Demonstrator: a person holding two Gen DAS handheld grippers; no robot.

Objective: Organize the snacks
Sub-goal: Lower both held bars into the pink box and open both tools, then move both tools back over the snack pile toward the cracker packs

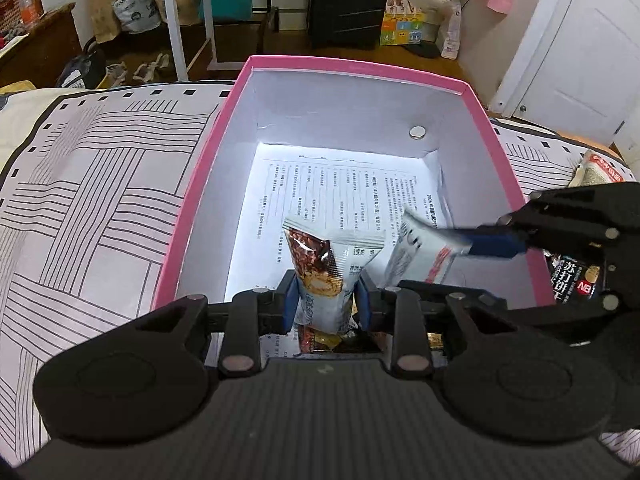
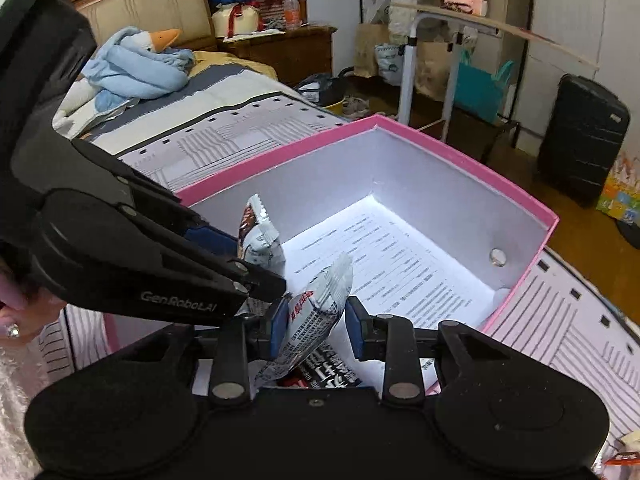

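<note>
An open pink box with white walls sits on the bed, and a printed sheet lines its bottom. My left gripper reaches into the near end. It is shut on a silver and brown snack packet that stands up past the pads. My right gripper comes in from the right. A silver packet with red print leans on one pad, with a gap at the other. A dark snack packet lies below it.
More wrappers lie under my left gripper. A dark cracker packet and a pale bag lie on the patterned bedcover right of the box. A round metal disc sticks to the far wall. A hand holds the left gripper.
</note>
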